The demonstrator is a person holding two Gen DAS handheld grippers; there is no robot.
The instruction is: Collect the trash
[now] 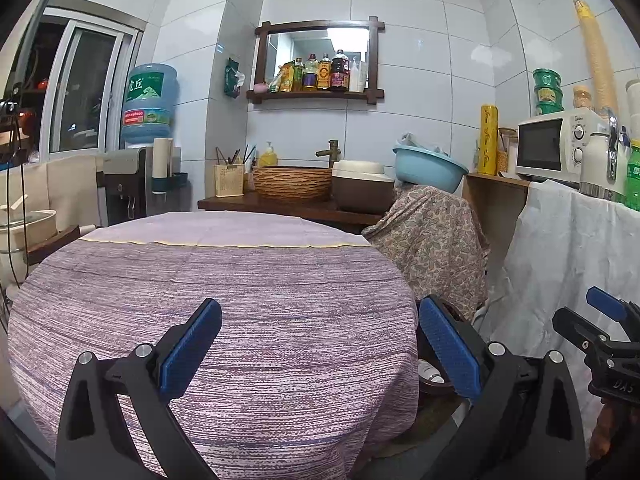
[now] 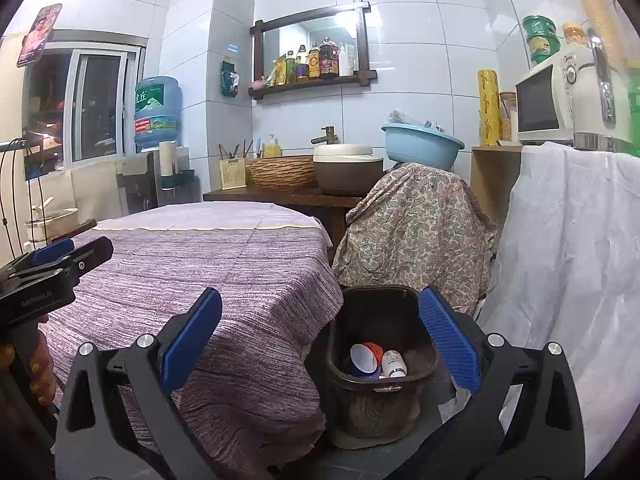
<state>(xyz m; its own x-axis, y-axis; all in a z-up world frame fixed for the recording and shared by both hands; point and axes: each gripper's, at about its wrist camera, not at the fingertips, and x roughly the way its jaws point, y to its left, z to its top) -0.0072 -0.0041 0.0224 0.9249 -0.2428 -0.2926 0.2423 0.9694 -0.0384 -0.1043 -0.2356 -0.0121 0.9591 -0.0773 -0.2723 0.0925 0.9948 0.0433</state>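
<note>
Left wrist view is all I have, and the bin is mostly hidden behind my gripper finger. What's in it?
Observer: The bin holds a blue-and-white cup lying on its side.
Operator: Anything else inside?
Observer: A small white bottle lies next to the cup, with something orange, netted behind them.
Operator: Where does the bin stand?
Observer: On the floor, right beside the table, below the paisley cloth.
Operator: Is the right gripper carrying anything?
Observer: No, the right gripper is open and empty, pointing between table edge and bin.
</note>
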